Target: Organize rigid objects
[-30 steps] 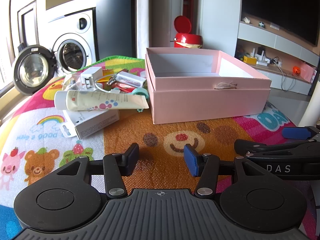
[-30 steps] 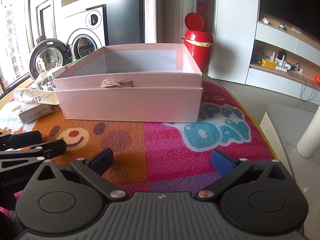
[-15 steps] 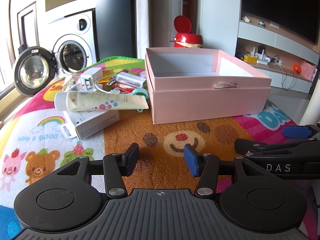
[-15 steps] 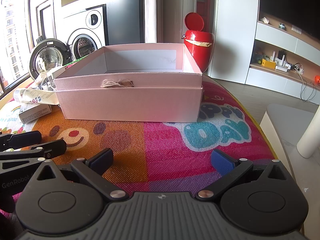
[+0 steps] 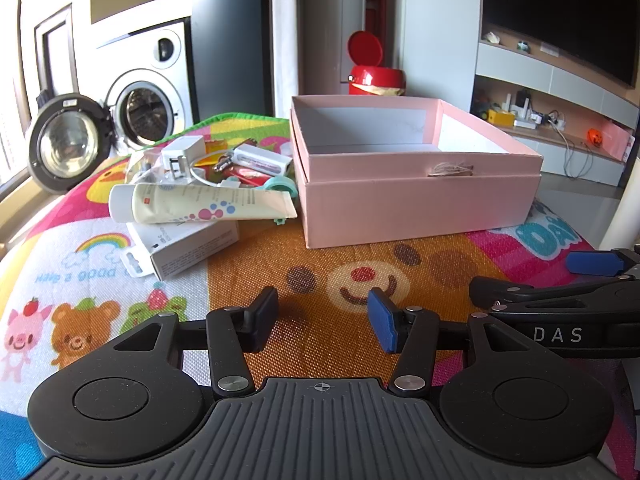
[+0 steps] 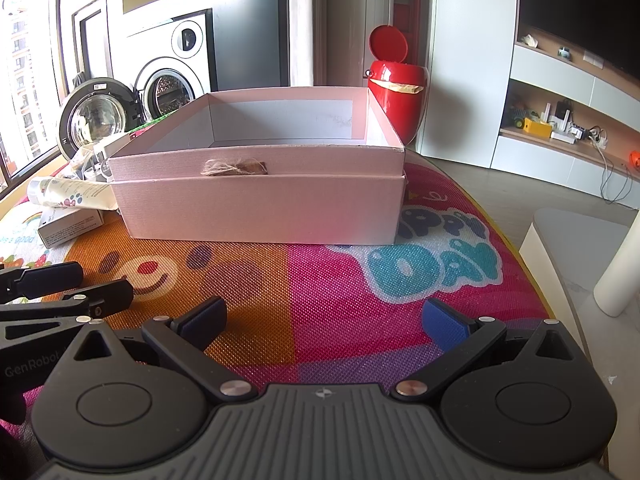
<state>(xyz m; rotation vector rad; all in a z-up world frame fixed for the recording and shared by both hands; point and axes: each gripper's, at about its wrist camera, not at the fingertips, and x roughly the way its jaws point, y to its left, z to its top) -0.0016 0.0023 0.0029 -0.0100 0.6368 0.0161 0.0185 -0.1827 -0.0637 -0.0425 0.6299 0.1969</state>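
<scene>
Both tongs are hovering low over the near edge of a colourful cartoon-printed play mat [image 5: 280, 280], neither one holding anything: the left gripper [image 5: 322, 318] is sitting with its black and blue pads partly apart above the orange bear-face panel, and the right gripper [image 6: 324, 318] is standing spread wide over the pink and orange panels. Toward the mat's left edge a pile of small rigid items is lying: a cream squeeze tube with coloured dots [image 5: 200, 203] is resting across a white rectangular carton [image 5: 188, 246], and behind them a white plug adapter [image 5: 182, 156], a white oblong device [image 5: 262, 160] and a teal tape roll [image 5: 282, 186] are crowding together. Just beside the pile, at the mat's middle, an open pink cardboard box with a twine tie on its front wall [image 5: 420, 204] is standing with nothing visible inside it. Beyond the mat's far edge a silver front-loading washing machine with its round door swung open [image 5: 148, 92] is showing at the left and a red bin with a raised lid [image 6: 394, 94] is standing behind the box.
</scene>
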